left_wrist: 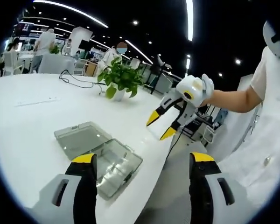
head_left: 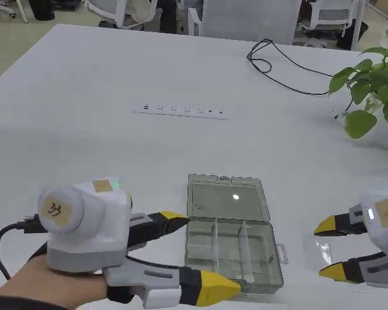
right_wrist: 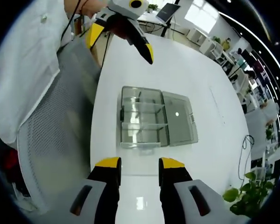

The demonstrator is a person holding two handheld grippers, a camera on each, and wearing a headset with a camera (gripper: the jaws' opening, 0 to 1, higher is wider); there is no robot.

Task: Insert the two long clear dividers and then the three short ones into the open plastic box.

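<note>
White surface (head_left: 84,84), office chairs (head_left: 123,10) behind. Spotted the open plastic box (head_left: 258,248) lying flat near the front edge, between both grippers, clear dividers (head_left: 215,240) already seated inside. Left gripper (head_left: 210,255) fingers spread wide, empty; same for right gripper (head_left: 319,250)

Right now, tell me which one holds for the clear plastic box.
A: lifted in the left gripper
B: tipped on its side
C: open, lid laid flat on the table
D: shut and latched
C: the clear plastic box sits on the white table with its lid folded back flat, and the left gripper and right gripper are open, holding nothing.
</note>
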